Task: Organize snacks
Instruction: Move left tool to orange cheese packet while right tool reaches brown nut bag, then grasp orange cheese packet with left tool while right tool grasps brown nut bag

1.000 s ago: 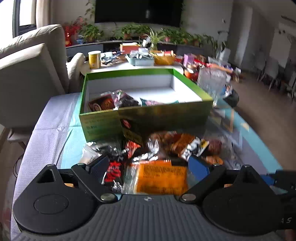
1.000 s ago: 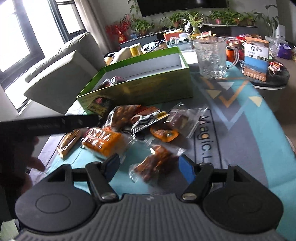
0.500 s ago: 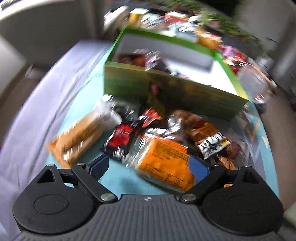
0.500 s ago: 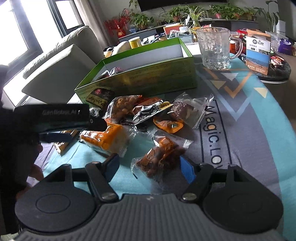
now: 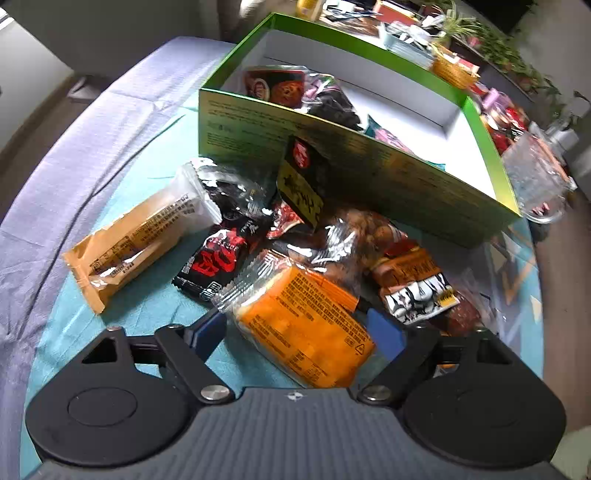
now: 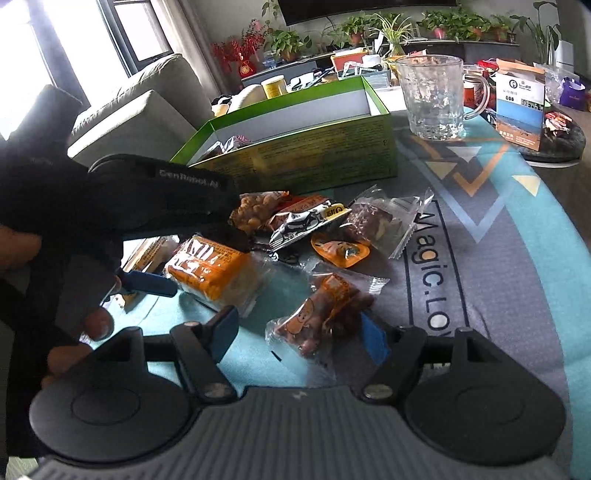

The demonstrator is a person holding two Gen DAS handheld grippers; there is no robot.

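Left hand-held gripper (image 5: 297, 330) closing around the orange snack pack (image 5: 306, 325)!
Pads not yet pressing; the pack lies on the table (image 5: 155, 306) before the green box (image 5: 351, 173). Right hand-held gripper (image 6: 299, 334) hovers half-open, holding nothing, straddling a clear packet of brown snacks (image 6: 319, 310).

1. A home living room: a grey sofa (image 6: 136, 107) at ten o'clock beside a bright window (image 6: 74, 48).
2. Potted plants (image 6: 373, 26) line a low cabinet at twelve o'clock, under a dark screen (image 6: 354, 7).
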